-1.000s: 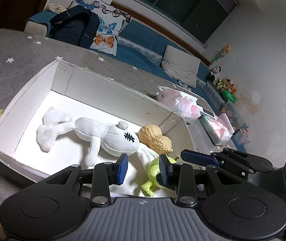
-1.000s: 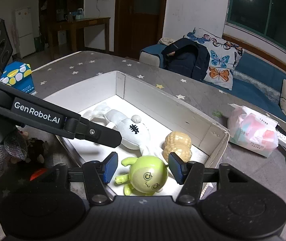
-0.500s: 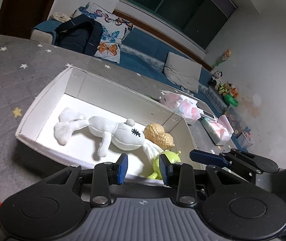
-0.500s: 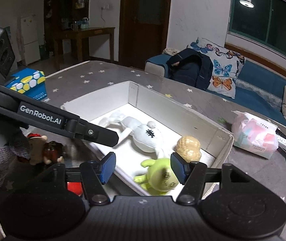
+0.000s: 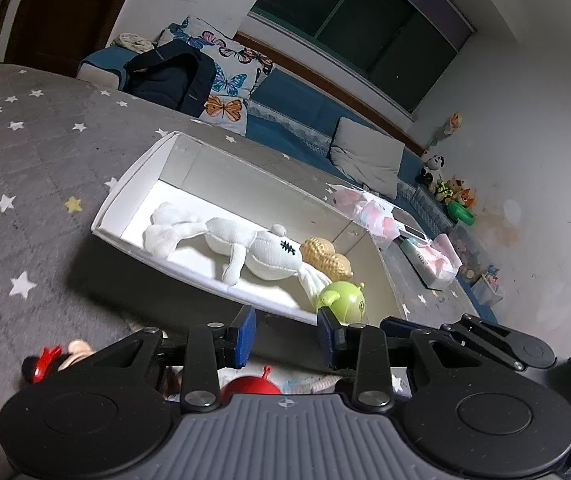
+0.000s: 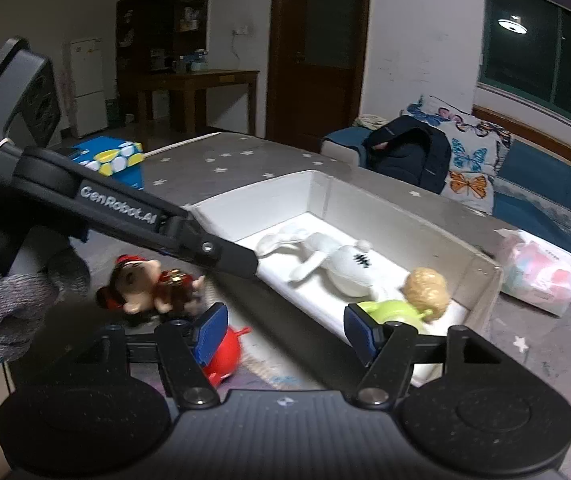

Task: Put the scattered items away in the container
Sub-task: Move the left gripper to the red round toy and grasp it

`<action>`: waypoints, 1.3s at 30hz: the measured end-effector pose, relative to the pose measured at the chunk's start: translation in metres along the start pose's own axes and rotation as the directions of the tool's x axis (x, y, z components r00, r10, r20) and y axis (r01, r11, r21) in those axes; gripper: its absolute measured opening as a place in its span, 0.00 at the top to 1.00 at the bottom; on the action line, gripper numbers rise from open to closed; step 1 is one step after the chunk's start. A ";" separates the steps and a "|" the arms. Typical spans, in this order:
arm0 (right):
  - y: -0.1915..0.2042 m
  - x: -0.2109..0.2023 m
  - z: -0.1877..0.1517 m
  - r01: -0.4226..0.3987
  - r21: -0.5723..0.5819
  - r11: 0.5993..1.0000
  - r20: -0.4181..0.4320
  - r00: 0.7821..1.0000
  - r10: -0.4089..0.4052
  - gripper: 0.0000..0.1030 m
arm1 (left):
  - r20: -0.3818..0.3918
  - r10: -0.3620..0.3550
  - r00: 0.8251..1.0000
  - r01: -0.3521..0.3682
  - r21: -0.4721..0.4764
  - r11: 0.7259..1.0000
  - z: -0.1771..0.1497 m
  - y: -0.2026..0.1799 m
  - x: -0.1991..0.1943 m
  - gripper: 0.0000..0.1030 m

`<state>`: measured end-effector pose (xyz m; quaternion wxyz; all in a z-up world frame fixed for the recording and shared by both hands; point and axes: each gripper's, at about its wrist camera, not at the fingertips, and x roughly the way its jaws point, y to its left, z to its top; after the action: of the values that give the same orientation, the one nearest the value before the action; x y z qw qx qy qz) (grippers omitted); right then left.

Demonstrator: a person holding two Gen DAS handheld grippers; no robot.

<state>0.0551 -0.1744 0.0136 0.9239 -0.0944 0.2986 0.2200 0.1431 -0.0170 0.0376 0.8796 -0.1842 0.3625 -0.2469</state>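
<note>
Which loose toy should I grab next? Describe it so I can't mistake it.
Start at the white box on the starry grey cover. On the cover just outside its near wall lies a doll, beside a round red toy. It has a tan face and a red-and-black cap.

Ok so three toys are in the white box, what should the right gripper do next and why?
Probably bring the right gripper down over the red round toy lying on the star-patterned cloth just below its left pad. Its jaws are opening with nothing between them, and that toy and the red-hatted doll are outside the white box; the red one is nearer.
</note>
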 end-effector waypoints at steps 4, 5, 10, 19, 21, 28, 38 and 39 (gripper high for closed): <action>0.012 0.007 -0.006 -0.029 -0.006 1.000 -0.011 1.000 0.028 0.34 | -0.002 0.019 1.000 -0.019 0.009 1.000 -0.009 0.001 -0.005 0.65; 0.014 0.010 -0.007 -0.034 -0.002 0.999 -0.016 0.999 0.034 0.34 | -0.004 0.023 1.000 -0.023 0.010 1.000 -0.012 0.001 -0.006 0.65; 0.021 0.024 -0.016 -0.065 0.037 0.997 -0.036 0.997 0.066 0.34 | -0.013 0.030 0.999 -0.030 -0.008 1.000 -0.020 0.007 -0.009 0.65; 0.020 0.040 -0.031 -0.081 0.096 0.992 -0.072 0.993 0.089 0.34 | -0.044 0.030 0.999 -0.032 -0.044 0.999 -0.032 0.019 -0.003 0.65; 0.020 0.042 -0.031 -0.084 0.106 0.991 -0.073 0.993 0.092 0.34 | -0.048 0.029 0.998 -0.031 -0.050 0.998 -0.032 0.020 -0.002 0.65; 0.023 0.051 -0.034 -0.093 0.126 0.988 -0.083 0.991 0.104 0.36 | -0.063 0.022 0.998 -0.026 -0.061 0.998 -0.036 0.024 0.002 0.65; 0.022 0.055 -0.036 -0.107 0.147 0.983 -0.086 0.989 0.121 0.43 | -0.056 0.021 0.998 -0.024 -0.060 0.998 -0.036 0.025 0.003 0.64; 0.022 0.055 -0.036 -0.110 0.149 0.983 -0.086 0.989 0.124 0.45 | -0.055 0.020 0.998 -0.024 -0.061 0.998 -0.037 0.025 0.003 0.64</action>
<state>0.0669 -0.1465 -0.0487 0.8985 -0.0201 0.3621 0.2473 0.1255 -0.0036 -0.0012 0.8661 -0.2003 0.3955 -0.2308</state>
